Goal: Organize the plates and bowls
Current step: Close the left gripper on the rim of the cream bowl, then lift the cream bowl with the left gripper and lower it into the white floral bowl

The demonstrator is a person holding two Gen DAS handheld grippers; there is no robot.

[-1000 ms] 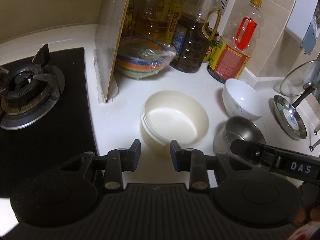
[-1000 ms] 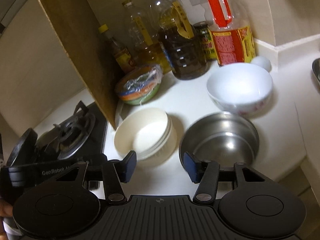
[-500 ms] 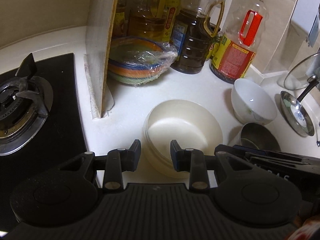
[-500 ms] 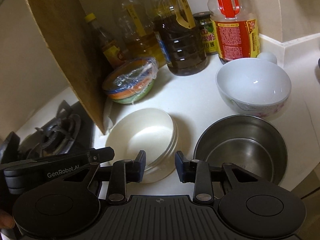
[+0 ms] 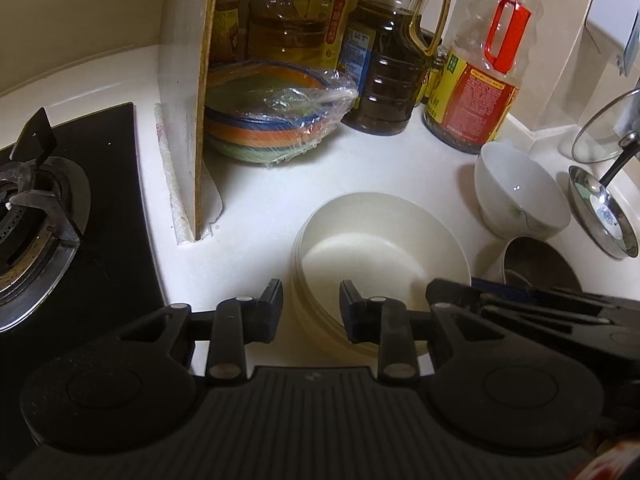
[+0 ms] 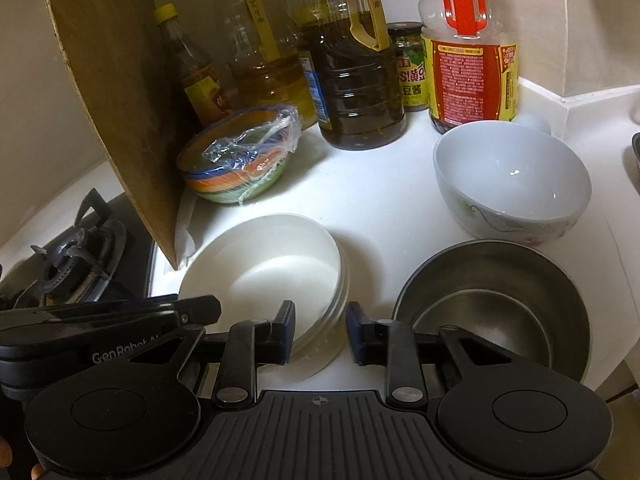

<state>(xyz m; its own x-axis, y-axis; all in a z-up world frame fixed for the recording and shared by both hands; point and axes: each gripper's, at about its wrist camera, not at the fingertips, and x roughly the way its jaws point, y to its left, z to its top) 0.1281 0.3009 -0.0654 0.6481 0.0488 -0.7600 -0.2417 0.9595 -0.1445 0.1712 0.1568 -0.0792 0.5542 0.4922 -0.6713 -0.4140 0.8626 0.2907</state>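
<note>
Both my jaws stand partly open, holding nothing, straddling the cream bowl stack's (image 5: 380,252) rim on the desk (image 6: 380,196) — steel bowl (image 6: 496,304) beside, white bowl (image 6: 512,180) and oil bottles (image 6: 352,80) behind.

Dim white countertop (image 5: 256,208), beige wall (image 5: 80,8)

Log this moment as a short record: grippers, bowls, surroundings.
left gripper: open, straddling the near rim of the cream bowls
right gripper: open, at the rim of the same stack
steel bowl: right of the stack, apart from it
white bowl: behind the steel bowl
wrapped bowls: beside the cutting board
bottles: along the back wall
stove: far left
</note>
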